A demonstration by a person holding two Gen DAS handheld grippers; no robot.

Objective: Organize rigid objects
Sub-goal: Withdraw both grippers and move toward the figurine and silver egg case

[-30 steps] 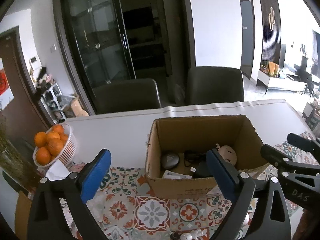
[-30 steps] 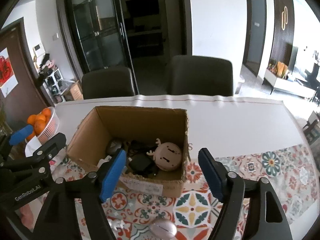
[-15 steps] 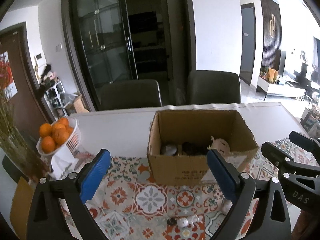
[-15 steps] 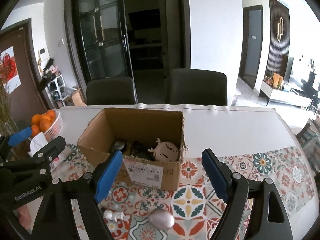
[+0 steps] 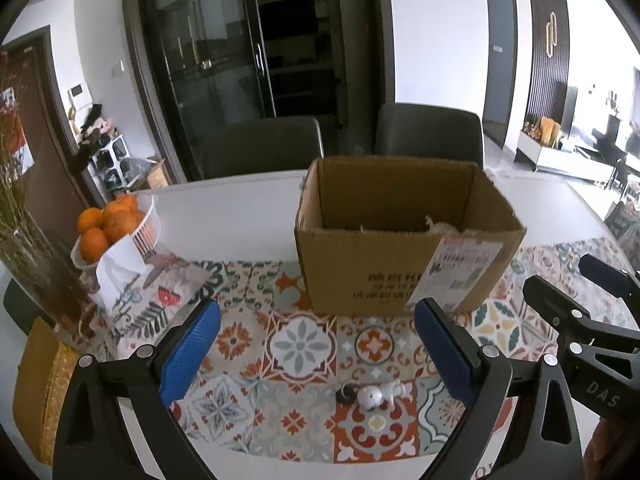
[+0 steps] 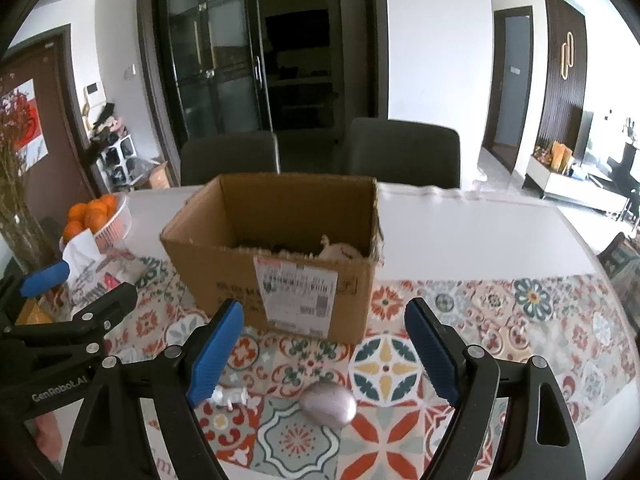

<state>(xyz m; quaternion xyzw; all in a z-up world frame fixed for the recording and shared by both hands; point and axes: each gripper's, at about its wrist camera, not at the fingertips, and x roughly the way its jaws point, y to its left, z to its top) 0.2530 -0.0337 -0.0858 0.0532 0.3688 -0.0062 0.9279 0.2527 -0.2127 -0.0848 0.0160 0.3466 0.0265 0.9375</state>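
left gripper (image 5: 316,344) hangs over the patterned table runner (image 5: 304,344), its blue pads spread wide with nothing between them. a small white figurine (image 5: 378,394) lies on the runner below and between the pads, with a small dark piece (image 5: 346,394) just beside it on its left. right gripper (image 6: 324,344) also stands apart; its jaws have just been opening and no object is pinched. a silvery egg-shaped object (image 6: 328,402) lies on the runner between and below its pads, untouched. the same white figurine shows there just beside the left pad's tip, partly hidden by it

an open cardboard box (image 6: 280,276) stands on the runner beyond both tools, shipping label on its near wall. a pale rounded toy (image 6: 340,250) shows above the near rim at the right inner corner; the other contents are too dark to tell

a white basket of oranges (image 5: 116,220) sits at the table's left, well apart from the box, a folded white paper (image 5: 120,272) leaning in front of it. two dark chairs (image 5: 260,144) stand behind the table
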